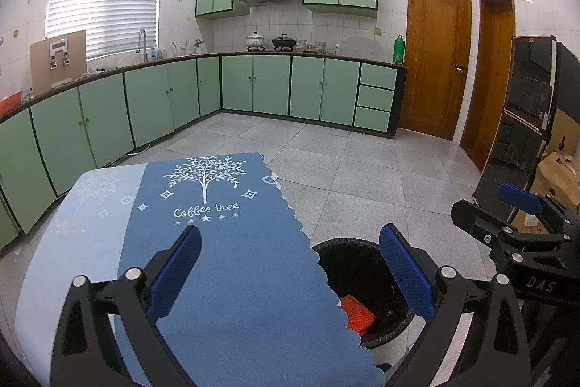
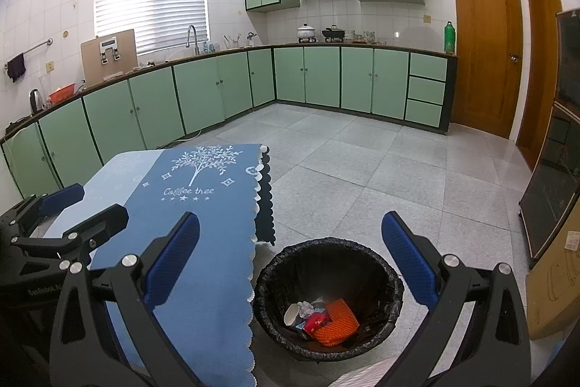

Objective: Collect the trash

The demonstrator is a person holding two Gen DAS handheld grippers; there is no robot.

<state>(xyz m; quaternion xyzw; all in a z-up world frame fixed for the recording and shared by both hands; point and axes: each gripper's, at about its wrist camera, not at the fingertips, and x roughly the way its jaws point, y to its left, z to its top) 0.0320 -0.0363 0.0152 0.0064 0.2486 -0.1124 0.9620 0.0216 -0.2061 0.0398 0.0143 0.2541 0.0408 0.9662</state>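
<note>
Above the bin [image 2: 328, 296], both grippers' fingers [image 2: 174, 256] gape wide, holding nothing

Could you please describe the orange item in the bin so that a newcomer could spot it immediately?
Start at the table with the blue tree-printed cloth; on the floor just beside its scalloped edge stands a round bin with a black liner. Inside lies a bright orange mesh-textured piece, the largest item there, beside smaller red and white scraps.

Your left gripper [image 1: 290, 272] and right gripper [image 2: 290, 258] were black frames with silver screws and textured blue pads [image 2: 409, 258]; white "DAS" lettering [image 1: 540, 284] marked the right one at four o'clock.
</note>
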